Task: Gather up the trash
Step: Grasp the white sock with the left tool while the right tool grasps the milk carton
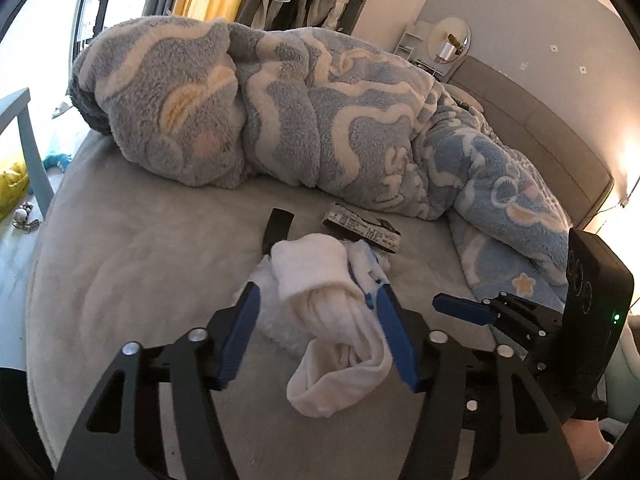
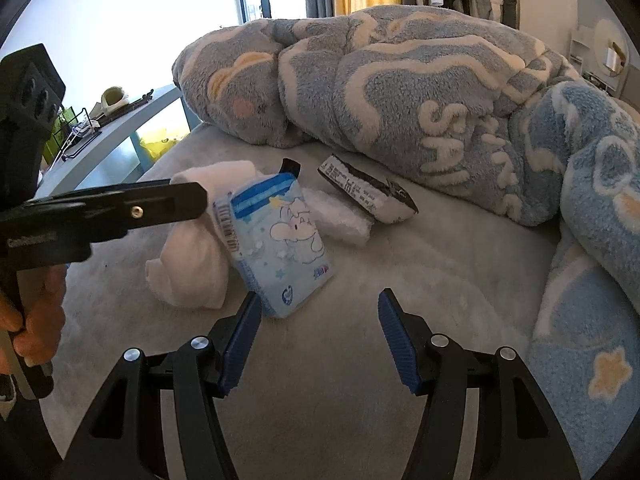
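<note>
A white sock [image 1: 328, 320] lies on the grey bed [image 1: 120, 260], between the open jaws of my left gripper [image 1: 316, 300]. A blue tissue pack [image 2: 280, 240] leans against the sock [image 2: 192, 264]. A black-and-white wrapper [image 1: 360, 226] lies behind it, also in the right wrist view [image 2: 368, 190]. A small black strip [image 1: 276, 226] lies beside it. A white fluffy piece [image 2: 340, 216] sits behind the pack. My right gripper [image 2: 316, 304] is open and empty just in front of the pack; it shows in the left wrist view [image 1: 464, 308].
A bunched blue-and-white fleece blanket [image 1: 300, 120] fills the back and right of the bed. A blue table [image 2: 116, 136] with small items stands at the left by the window. Clothes hang at the back. A grey headboard [image 1: 540, 128] runs at the right.
</note>
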